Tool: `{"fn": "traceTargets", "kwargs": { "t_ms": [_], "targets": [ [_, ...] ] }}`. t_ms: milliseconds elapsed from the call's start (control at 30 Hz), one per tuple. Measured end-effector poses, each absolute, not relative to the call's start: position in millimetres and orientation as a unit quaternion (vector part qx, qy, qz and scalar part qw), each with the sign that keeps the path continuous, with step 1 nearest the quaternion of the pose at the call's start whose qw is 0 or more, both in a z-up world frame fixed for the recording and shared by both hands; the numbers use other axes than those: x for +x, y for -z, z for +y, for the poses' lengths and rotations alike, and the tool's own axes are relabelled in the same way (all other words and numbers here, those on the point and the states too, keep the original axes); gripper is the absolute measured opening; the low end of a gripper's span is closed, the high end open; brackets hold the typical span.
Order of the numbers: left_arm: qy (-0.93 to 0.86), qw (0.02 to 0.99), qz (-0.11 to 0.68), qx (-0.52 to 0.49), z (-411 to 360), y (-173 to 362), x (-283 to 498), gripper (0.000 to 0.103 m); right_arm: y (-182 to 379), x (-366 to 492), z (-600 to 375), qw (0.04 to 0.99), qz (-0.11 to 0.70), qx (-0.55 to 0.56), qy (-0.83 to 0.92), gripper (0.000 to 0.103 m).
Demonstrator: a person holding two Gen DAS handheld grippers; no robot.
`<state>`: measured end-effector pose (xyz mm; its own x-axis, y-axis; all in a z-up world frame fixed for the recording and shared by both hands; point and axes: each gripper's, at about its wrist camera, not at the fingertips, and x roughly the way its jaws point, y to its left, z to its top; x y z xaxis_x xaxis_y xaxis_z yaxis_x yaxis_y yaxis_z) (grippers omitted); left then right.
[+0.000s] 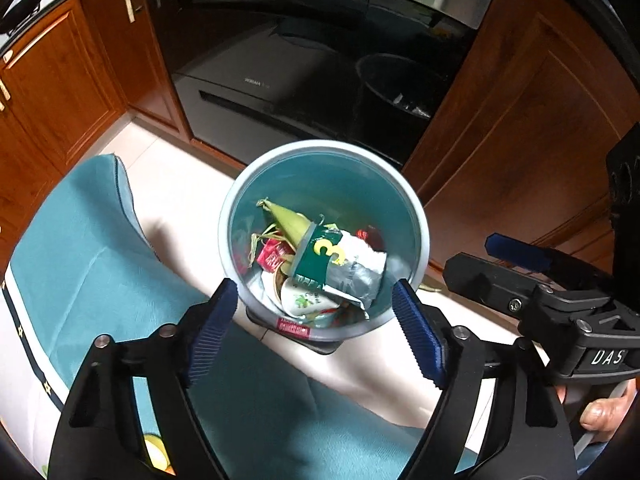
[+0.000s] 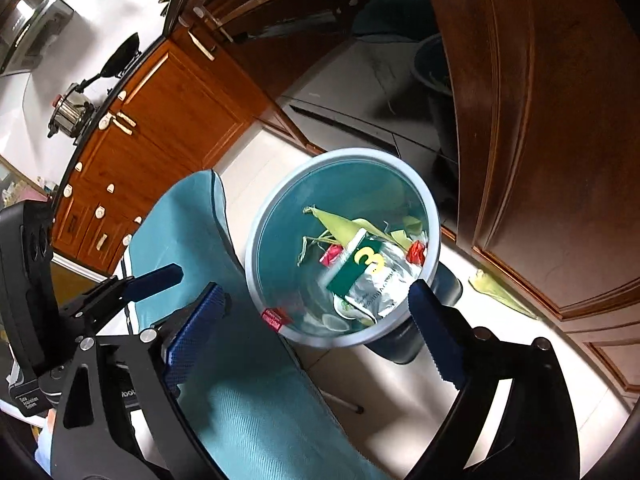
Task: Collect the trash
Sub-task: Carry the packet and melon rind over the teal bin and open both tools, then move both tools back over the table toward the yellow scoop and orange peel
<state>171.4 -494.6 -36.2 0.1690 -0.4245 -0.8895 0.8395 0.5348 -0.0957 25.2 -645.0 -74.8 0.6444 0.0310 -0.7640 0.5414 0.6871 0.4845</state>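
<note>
A teal round trash bin [image 1: 420, 216] with a pale rim stands on the floor; it also shows in the right wrist view [image 2: 256, 236]. Inside lie a green and silver foil packet [image 1: 340, 268] [image 2: 368, 280], a corn husk [image 1: 286, 222] [image 2: 340, 226], red wrappers [image 1: 272, 258] and a white cup lid. My left gripper [image 1: 316, 328] is open and empty above the bin's near rim. My right gripper [image 2: 316, 332] is open and empty, also above the near rim; it shows at the right of the left wrist view [image 1: 520, 268].
A teal cloth-covered table edge [image 1: 120, 264] [image 2: 240, 380] lies below both grippers. Wooden cabinets [image 1: 60, 80] [image 2: 560, 160] and a black oven [image 1: 300, 60] stand behind the bin. A piece of corn husk [image 2: 500, 288] lies on the floor by the right cabinet. A pot [image 2: 70, 114] sits on the counter.
</note>
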Motion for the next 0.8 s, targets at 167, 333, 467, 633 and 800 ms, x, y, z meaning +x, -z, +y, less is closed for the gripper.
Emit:
{"fn": "traceTargets", "kwargs": {
  "t_ms": [167, 333, 467, 633, 800],
  "targets": [
    [0.429, 0.735, 0.478, 0.216, -483.2, 31.4, 164.5, 0.089, 72.0, 26.4, -634.8, 0.829, 0.401, 0.361, 0.15, 0.089],
    [0.43, 0.742, 0.469, 0.213, -469.0, 23.1, 158.0, 0.094, 64.3, 22.9, -624.1, 0.831, 0.404, 0.354, 0.148, 0.089],
    [0.429, 0.747, 0.464, 0.205, -460.1, 13.6, 155.2, 0.095, 54.7, 20.5, -615.9, 0.834, 0.403, 0.348, 0.146, 0.089],
    [0.424, 0.757, 0.454, 0.204, -444.6, 1.8, 147.1, 0.099, 42.7, 14.1, -603.2, 0.838, 0.402, 0.339, 0.146, 0.09],
    [0.419, 0.765, 0.446, 0.2, -426.4, -10.3, 138.6, 0.099, 31.1, 6.1, -590.4, 0.842, 0.4, 0.332, 0.146, 0.093]
  ]
}}
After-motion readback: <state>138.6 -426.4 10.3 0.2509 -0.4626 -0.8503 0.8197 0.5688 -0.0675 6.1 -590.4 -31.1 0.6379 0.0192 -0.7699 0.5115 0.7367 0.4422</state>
